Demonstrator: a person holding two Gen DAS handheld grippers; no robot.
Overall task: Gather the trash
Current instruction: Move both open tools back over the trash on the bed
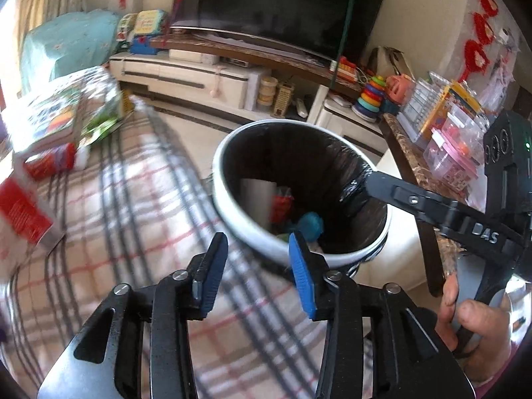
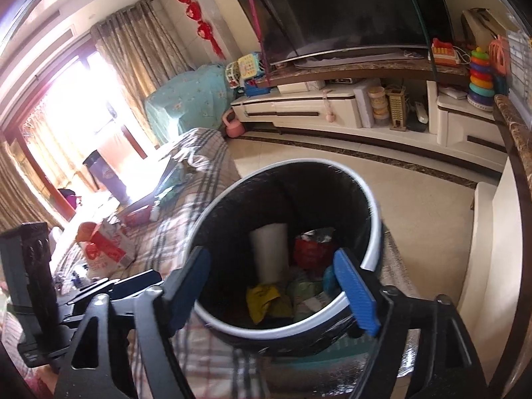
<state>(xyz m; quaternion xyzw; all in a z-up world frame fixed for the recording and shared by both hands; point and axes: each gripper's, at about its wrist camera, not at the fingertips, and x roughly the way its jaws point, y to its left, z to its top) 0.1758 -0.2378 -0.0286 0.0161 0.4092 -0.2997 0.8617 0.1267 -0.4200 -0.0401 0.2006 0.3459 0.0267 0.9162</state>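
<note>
A white trash bin [image 1: 232, 219] with a black liner stands beside the plaid-covered couch; it also shows in the right wrist view [image 2: 374, 232]. Inside lie a white paper roll [image 2: 271, 252], a red wrapper [image 2: 312, 252], a yellow wrapper [image 2: 262, 302] and other scraps. My left gripper [image 1: 256, 266] is open and empty, just short of the bin's near rim. My right gripper [image 2: 274, 286] is open and empty above the bin's mouth; one finger [image 1: 399, 193] reaches over the rim in the left wrist view. Red-and-white packages [image 1: 23, 212] lie on the couch at left.
The plaid couch [image 1: 133, 199] runs along the left with boxes and wrappers [image 1: 66, 116] on it. A marble-topped table [image 1: 395, 129] with plastic boxes stands at right. A TV stand [image 2: 332, 106] with toys and a large television [image 2: 332, 10] lie ahead across tiled floor.
</note>
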